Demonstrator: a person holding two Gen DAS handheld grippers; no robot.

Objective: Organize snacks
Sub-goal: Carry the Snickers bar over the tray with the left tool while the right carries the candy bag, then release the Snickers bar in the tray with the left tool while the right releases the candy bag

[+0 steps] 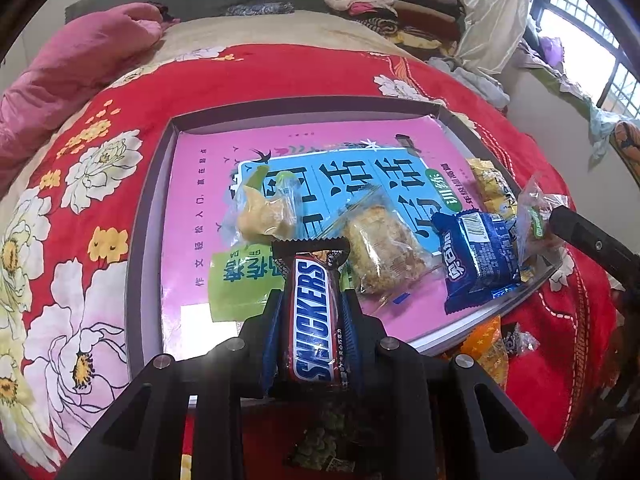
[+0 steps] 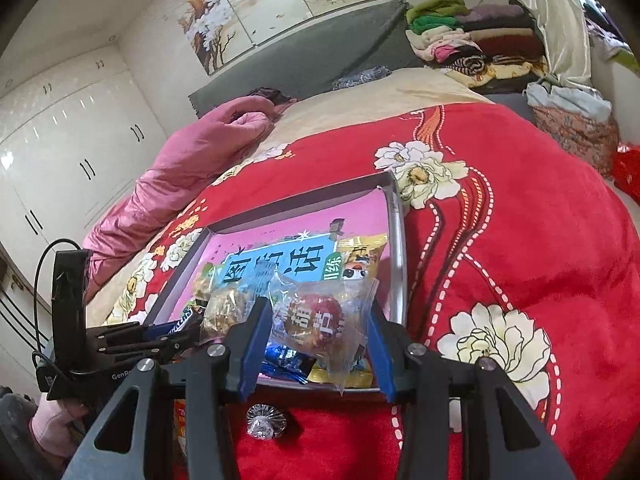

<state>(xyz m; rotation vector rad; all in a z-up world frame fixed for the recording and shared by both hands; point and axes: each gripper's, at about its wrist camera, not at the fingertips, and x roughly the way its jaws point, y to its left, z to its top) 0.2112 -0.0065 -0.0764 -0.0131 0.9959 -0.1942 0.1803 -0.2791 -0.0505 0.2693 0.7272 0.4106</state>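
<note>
Left gripper [image 1: 310, 300] pinches a brown Snickers bar [image 1: 314, 320] lengthwise over the near edge of the grey shallow box [image 1: 144, 216] lined with a pink book [image 1: 208, 160]. Right gripper [image 2: 316, 332] clamps a clear-wrapped red candy packet [image 2: 320, 320] above the box's near right corner. We judge placement the step in hand: we should lower each snack onto bare pink, clear of the blue Oreo pack [image 1: 476, 256], before releasing.

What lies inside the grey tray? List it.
The tray holds a pink book covering its floor. On the book: a blue cookie pack, two clear pastry packs, a green packet, a yellow pack. Anything beneath the book is hidden.
</note>
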